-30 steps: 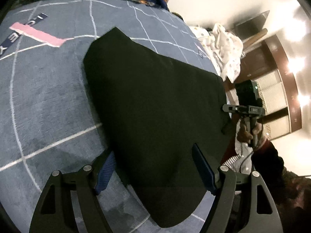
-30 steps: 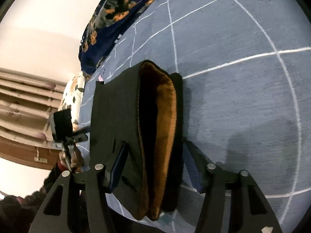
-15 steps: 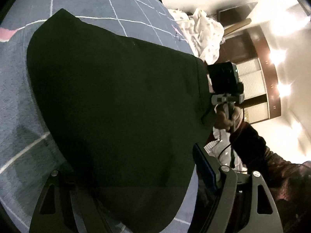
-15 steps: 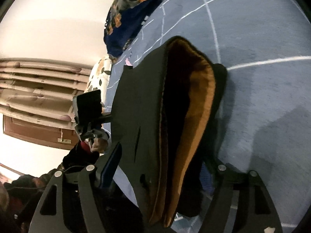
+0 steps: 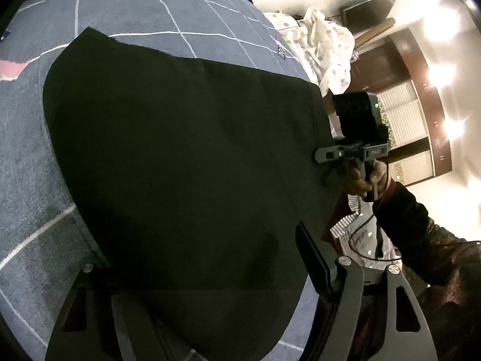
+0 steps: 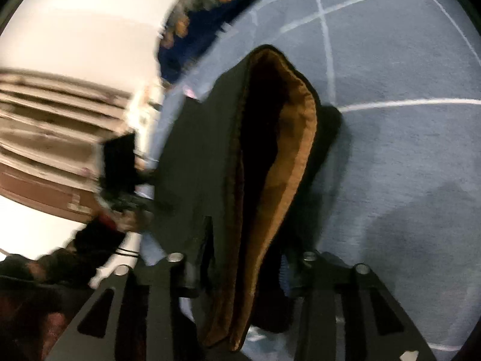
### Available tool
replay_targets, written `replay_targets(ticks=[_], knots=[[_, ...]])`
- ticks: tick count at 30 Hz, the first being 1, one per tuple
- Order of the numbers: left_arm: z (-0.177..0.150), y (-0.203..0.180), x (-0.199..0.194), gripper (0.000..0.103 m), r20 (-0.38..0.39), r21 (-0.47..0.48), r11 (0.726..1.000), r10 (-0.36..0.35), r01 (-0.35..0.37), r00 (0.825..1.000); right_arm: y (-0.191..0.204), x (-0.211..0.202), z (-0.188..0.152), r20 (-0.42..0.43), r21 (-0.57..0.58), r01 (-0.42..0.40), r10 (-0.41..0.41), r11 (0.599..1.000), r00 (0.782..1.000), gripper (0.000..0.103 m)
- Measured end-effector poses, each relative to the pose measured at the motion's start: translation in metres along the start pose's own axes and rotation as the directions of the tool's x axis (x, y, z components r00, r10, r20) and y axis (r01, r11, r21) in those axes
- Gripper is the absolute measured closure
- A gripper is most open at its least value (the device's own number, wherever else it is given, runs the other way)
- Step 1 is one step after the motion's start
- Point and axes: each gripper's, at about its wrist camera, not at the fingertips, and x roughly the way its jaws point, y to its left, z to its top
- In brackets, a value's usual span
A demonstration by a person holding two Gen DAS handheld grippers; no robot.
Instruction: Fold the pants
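Observation:
Black pants (image 5: 180, 156) with a brown fleece lining (image 6: 288, 162) lie folded on a blue-grey bed cover with white grid lines (image 5: 27, 150). My left gripper (image 5: 204, 273) straddles the near edge of the pants; its right finger (image 5: 312, 258) shows, wide apart, and the left finger is hidden under the cloth. My right gripper (image 6: 237, 270) has its fingers close together around the waistband end, cloth between them. It also shows in the left wrist view (image 5: 351, 150) at the pants' far right edge.
A white patterned cloth (image 5: 324, 42) lies heaped beyond the bed's far corner. A dark blue floral fabric (image 6: 204, 15) lies along the far side. Wooden cabinets and bright ceiling lights (image 5: 421, 105) fill the room behind.
Both grippers have moved forward over the pants. The right gripper's fingers have closed in on the waistband end. The left finger of the left gripper has gone under the cloth.

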Motion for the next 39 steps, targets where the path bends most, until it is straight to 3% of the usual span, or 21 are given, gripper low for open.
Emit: replay_targets(ticks=[2,7,9,10,11,13,18,26,32,39], knots=[[0.000,0.001,-0.001,0.029,-0.006,0.002,1.000,-0.002,0.002,1.000,-0.001,-0.001,0.002,-0.023,0.011,-0.032,0.032,0.999,0.999,0.052],[-0.001,0.004,-0.001,0.029,0.004,0.008,1.000,-0.015,0.015,1.000,0.004,0.004,0.007,-0.034,0.002,-0.025,0.025,1.000,0.999,0.047],[-0.002,0.005,0.000,0.031,0.039,-0.011,1.000,-0.011,0.012,0.999,0.010,0.011,0.010,-0.015,-0.018,-0.007,0.007,1.000,1.000,0.052],[-0.003,0.004,0.001,0.040,0.060,-0.018,1.000,0.013,-0.012,0.998,0.013,0.016,0.011,0.002,-0.030,0.018,-0.018,0.999,1.000,0.066],[-0.004,0.002,0.002,0.058,0.078,-0.017,0.998,0.057,-0.056,0.995,0.011,0.018,0.010,0.014,-0.019,0.018,-0.018,1.000,1.000,0.070],[-0.008,-0.002,0.003,0.069,0.107,-0.011,0.988,0.155,-0.154,0.982,0.007,0.019,0.006,0.059,0.014,-0.008,0.007,1.000,0.998,0.072],[-0.013,-0.011,0.003,0.074,0.144,-0.033,0.974,0.227,-0.225,0.963,0.014,0.016,-0.004,0.139,0.025,0.004,-0.007,1.000,0.990,0.076],[-0.027,-0.024,-0.013,0.085,0.209,-0.069,0.969,0.247,-0.237,0.946,0.031,0.015,-0.011,0.242,0.037,-0.068,0.057,0.997,0.969,0.079],[-0.039,-0.040,-0.030,0.086,0.243,-0.067,0.950,0.313,-0.305,0.918,0.051,0.034,-0.004,0.256,0.025,-0.081,0.072,0.996,0.964,0.079],[-0.055,-0.047,-0.051,0.086,0.286,-0.078,0.907,0.417,-0.413,0.862,0.082,0.060,0.014,0.254,-0.014,-0.099,0.099,0.995,0.962,0.079]])
